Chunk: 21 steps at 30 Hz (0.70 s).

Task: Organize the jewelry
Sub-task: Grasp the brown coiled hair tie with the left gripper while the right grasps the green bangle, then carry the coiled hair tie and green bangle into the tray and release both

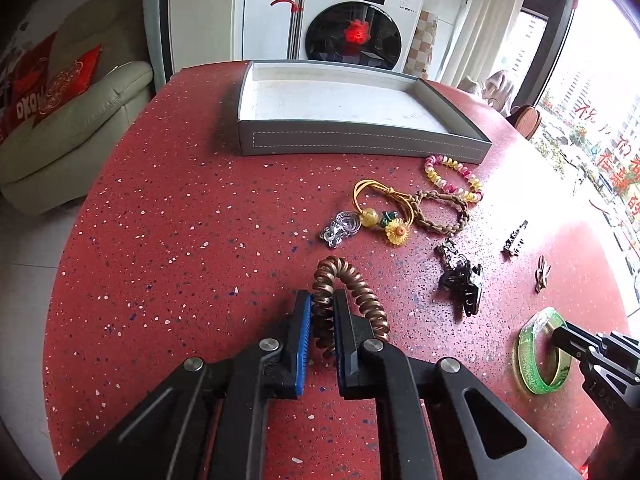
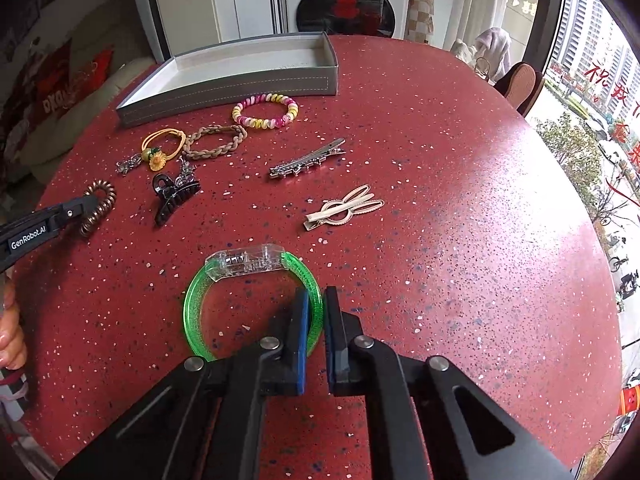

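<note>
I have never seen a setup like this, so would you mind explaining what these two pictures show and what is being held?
A person holds two handheld grippers, each with a camera looking along its fingers. The left camera shows the left gripper shut on a brown spiral hair tie. The right camera shows the right gripper shut on a green bangle. Both items rest on a red speckled table. Other hair ties and clips lie loose there, including a black claw clip, in front of an empty grey tray.
</note>
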Each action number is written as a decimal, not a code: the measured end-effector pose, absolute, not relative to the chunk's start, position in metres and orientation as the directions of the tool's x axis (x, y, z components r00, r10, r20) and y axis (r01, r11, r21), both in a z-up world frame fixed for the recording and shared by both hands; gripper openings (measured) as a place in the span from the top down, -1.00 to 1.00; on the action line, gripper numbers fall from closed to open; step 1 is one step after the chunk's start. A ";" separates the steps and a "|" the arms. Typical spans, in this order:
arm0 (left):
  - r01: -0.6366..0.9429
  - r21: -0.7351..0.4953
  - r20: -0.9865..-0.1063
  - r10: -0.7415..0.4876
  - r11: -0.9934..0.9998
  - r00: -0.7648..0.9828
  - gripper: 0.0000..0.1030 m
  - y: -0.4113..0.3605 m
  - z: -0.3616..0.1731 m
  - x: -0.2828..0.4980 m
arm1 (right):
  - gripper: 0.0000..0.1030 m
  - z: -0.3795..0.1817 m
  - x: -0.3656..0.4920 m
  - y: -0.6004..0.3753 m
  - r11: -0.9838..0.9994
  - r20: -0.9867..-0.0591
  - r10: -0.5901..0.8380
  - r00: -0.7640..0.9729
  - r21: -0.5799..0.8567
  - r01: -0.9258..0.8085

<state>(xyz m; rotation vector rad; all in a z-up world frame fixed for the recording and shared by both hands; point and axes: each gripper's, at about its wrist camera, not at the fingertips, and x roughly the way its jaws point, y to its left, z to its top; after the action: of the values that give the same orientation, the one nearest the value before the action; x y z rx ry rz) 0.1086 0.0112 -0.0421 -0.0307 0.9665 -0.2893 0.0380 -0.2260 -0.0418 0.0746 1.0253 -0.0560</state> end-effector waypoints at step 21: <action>0.263 -0.190 -0.718 -0.316 0.946 0.620 0.44 0.012 0.055 0.219 | 0.84 0.055 0.191 -0.234 0.988 -0.772 0.122 0.624 0.151 -0.005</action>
<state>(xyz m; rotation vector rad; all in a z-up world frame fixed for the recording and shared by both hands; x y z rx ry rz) 0.2188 0.0115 0.0550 -0.0684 0.8388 -0.3332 0.1912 -0.2340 0.0550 0.1391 0.8948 0.0731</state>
